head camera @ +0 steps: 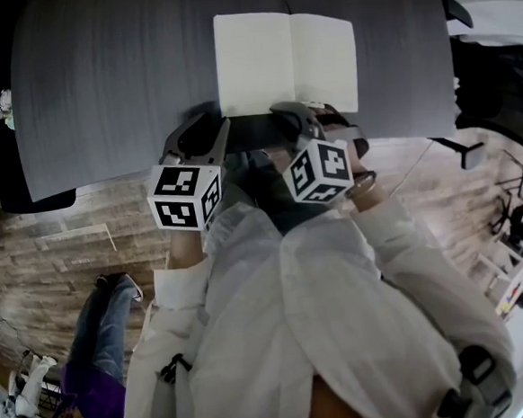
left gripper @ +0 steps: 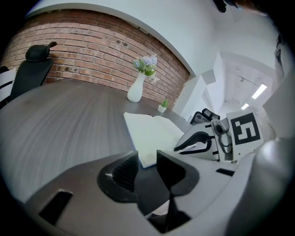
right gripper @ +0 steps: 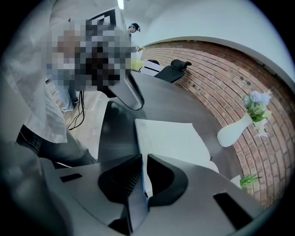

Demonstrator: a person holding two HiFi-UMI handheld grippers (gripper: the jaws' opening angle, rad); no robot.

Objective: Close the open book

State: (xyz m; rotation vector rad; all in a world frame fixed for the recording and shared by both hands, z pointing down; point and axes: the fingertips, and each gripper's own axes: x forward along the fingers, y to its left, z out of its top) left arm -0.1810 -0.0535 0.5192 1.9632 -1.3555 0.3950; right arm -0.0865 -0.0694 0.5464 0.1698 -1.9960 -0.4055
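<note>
An open white-paged book (head camera: 286,62) lies flat on the grey table (head camera: 116,80), close to its near edge. My right gripper (head camera: 313,114) is at the book's near edge, just right of the spine. In the right gripper view the book (right gripper: 170,138) runs away from the right gripper (right gripper: 144,173), whose jaws are shut on its thin blue-rimmed edge. My left gripper (head camera: 208,127) hovers by the book's near left corner. In the left gripper view the left gripper (left gripper: 146,163) stands open with nothing between its pads. The book (left gripper: 152,131) lies just beyond them.
A white vase with flowers (left gripper: 136,90) and a small potted plant (left gripper: 162,107) stand at the far side of the table by a brick wall. A black office chair (head camera: 494,77) is at the right. Another person's legs (head camera: 108,324) show on the wooden floor, lower left.
</note>
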